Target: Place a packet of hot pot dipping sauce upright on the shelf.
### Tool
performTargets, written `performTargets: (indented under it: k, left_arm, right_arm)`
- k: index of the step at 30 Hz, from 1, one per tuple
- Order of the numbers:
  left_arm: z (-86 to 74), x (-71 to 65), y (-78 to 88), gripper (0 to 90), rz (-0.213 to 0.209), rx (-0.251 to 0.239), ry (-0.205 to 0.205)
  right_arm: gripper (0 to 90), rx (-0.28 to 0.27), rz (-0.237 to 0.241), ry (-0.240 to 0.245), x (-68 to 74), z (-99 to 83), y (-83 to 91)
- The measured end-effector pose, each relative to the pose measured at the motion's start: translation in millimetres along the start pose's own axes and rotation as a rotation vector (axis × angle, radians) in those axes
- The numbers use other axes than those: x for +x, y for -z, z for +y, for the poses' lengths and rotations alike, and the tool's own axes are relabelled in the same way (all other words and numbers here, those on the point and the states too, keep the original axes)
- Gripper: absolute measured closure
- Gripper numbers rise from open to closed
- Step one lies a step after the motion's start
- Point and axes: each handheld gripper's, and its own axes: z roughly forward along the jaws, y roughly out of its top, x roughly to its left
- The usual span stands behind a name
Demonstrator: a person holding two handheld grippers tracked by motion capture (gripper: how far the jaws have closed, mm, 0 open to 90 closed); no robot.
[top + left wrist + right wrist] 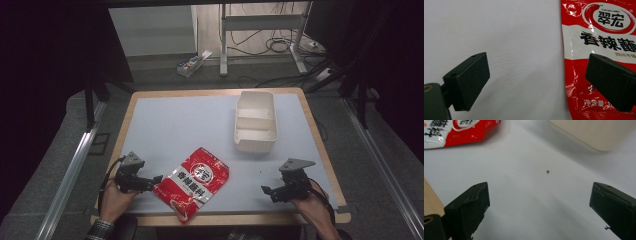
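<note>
Pale grey matting covers the desk (180, 125), which has a light wooden border and stands on dark carpet. Beyond its far edge lie a white frame with tangled cables and a small box on the floor.

On the far right part of the desk sits a cream plastic bin (255, 121), open on top, with a divider across it that makes two compartments. Both look bare. A blurred corner of the cream plastic bin (596, 135) shows at the top of the right gripper view.

Near the front edge, left of centre, a red and white seasoning packet (196, 182) lies flat and slanted, its printed face up with a round logo and black characters. Its near end reaches the wooden border.

The left gripper (145, 183), held in the person's left hand (113, 204) at the front left corner, points toward the packet's left edge. In the left gripper view its fingers (466, 80) stand wide apart: one is over bare mat, the other overlaps the seasoning packet (599, 37); whether it touches cannot be told.

The right gripper (272, 192), at the front right, rests low over bare mat with its fingers (467, 211) also spread wide, closed on nothing. A tiny dark speck (548, 171) lies on the mat ahead of them.
</note>
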Motion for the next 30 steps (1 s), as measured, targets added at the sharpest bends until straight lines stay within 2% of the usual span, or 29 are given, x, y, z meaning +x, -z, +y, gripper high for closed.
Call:
performTargets:
  k: [4, 8, 15, 17, 20, 26, 28, 30]
  left_arm:
    - [-1.5, 1.1, -1.0, 8.1, 0.016, 0.017, -0.001]
    - [-1.9, 1.6, -1.7, 13.1, 0.014, 0.027, -0.004]
    - [-1.8, 2.8, -2.4, 24.5, -0.011, 0.029, 0.013]
    - [-2.0, 4.4, 0.0, 33.4, -0.021, 0.027, 0.008]
    - [-2.2, 7.1, 1.6, 48.8, -0.063, 0.022, 0.023]
    - [-1.5, 12.0, -2.4, 84.2, -0.138, 0.051, 0.011]
    - [-0.5, 12.1, -4.1, 89.8, -0.153, 0.059, 0.011]
    - [-0.3, 11.7, -6.3, 89.9, -0.165, 0.071, 0.010]
  right_arm:
    - [2.6, 0.020, 0.006, 0.032, 3.4, 0.0, -6.0]
    - [2.6, 0.042, -0.020, 0.072, 6.9, -0.4, -8.2]
    - [2.5, 0.061, -0.018, 0.077, 6.5, -2.3, -11.3]
    - [2.5, 0.063, -0.014, 0.078, 6.3, -2.5, -11.6]
    - [2.5, 0.072, -0.015, 0.082, 6.9, -2.6, -12.9]
    - [2.6, 0.081, -0.015, 0.091, 7.7, -2.8, -13.8]
    - [2.7, 0.086, -0.015, 0.094, 7.8, -3.1, -14.4]
    - [2.7, 0.088, -0.012, 0.099, 8.1, -3.3, -14.8]
